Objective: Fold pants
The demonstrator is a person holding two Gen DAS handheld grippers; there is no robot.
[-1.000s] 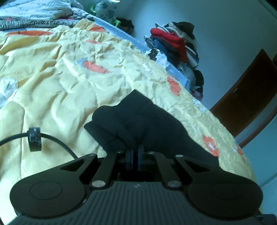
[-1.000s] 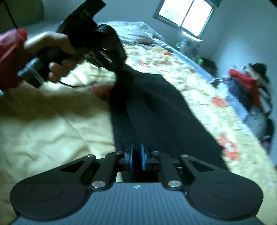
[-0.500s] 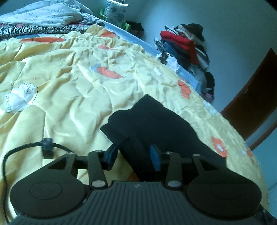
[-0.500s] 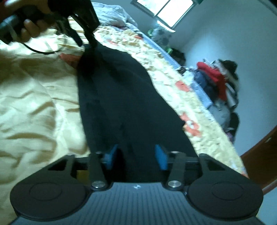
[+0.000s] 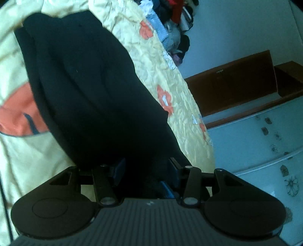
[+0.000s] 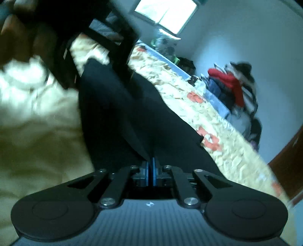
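Note:
Black pants [image 5: 85, 85], folded lengthwise, lie along a yellow bedspread [image 5: 176, 79] with orange prints. My left gripper [image 5: 146, 170] hovers low over their near part. Its jaws are opening, and dark cloth lies between the blue pads [image 5: 119, 169] without being pressed. In the right wrist view the pants [image 6: 117, 117] run away from me. My right gripper [image 6: 151, 174] is shut, pinching a raised ridge of the black cloth at the near end. A person's hand [image 6: 19, 37] holds the left tool over the far end, blurred.
A pile of clothes [image 6: 233, 85] is stacked against the wall past the bed's far side. A brown door [image 5: 236, 81] and a white cabinet with flower stickers [image 5: 265, 151] stand beyond the bed's corner. A bright window [image 6: 166, 15] is at the back.
My left gripper let go of the cloth, opened, and swung right and rolled over the pants. My right gripper opened wide, then shut on a fold at the near end.

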